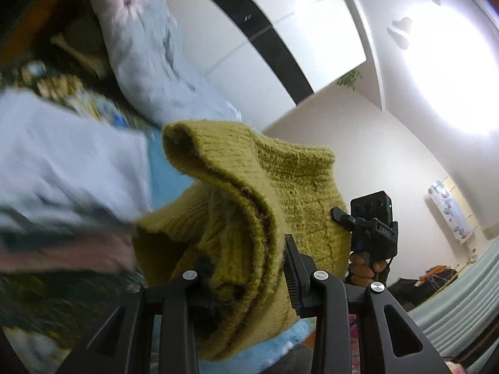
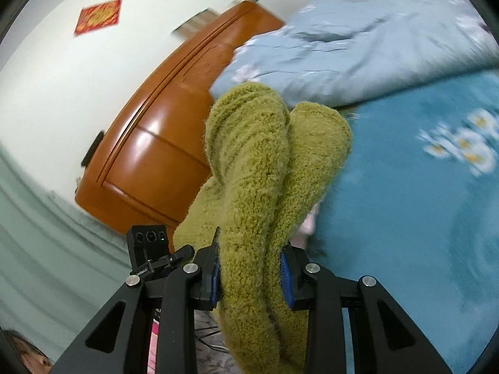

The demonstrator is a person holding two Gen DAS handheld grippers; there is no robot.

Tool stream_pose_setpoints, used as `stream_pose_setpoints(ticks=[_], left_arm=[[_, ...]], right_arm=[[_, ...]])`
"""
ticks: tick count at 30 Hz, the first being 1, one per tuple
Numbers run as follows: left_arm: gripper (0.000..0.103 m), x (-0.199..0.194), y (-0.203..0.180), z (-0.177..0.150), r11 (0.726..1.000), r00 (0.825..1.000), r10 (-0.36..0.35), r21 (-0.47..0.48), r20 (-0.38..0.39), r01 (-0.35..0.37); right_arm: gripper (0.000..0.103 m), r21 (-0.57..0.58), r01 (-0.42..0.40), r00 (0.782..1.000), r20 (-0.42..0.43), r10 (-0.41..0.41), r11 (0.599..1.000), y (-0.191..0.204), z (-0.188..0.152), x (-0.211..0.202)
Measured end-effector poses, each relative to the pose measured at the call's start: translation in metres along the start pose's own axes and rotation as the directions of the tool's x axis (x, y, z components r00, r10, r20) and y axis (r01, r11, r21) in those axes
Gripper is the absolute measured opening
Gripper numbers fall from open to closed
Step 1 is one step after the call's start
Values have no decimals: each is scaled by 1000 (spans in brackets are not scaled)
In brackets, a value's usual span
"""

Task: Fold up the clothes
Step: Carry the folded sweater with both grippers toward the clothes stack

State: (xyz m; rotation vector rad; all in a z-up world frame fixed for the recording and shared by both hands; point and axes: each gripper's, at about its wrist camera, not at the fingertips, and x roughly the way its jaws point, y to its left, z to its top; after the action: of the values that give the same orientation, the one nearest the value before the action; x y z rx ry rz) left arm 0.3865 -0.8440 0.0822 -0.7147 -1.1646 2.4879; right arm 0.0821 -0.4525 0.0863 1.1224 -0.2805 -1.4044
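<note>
Beyond right tongs [image 2: 251,275], headboard [image 2: 149,149]; left view lacks it.

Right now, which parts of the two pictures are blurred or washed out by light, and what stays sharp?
Left wrist view: a ceiling glare bleaches the upper right, and the pale blue bedding is smeared. Right wrist view: the teal flowered bedsheet is smeared. In both views the olive-green knitted sweater stays sharp.

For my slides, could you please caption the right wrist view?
Right gripper clamps a bunched olive-green knit sweater above a blue floral bedspread.
</note>
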Motion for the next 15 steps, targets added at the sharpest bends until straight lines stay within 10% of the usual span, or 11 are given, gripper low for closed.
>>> stream_pose_setpoints(ticks=[15], left_arm=[[36, -111, 98, 50, 999, 949, 37, -46, 312, -24]], right_arm=[[32, -88, -128, 985, -123, 117, 988, 85, 91, 180]])
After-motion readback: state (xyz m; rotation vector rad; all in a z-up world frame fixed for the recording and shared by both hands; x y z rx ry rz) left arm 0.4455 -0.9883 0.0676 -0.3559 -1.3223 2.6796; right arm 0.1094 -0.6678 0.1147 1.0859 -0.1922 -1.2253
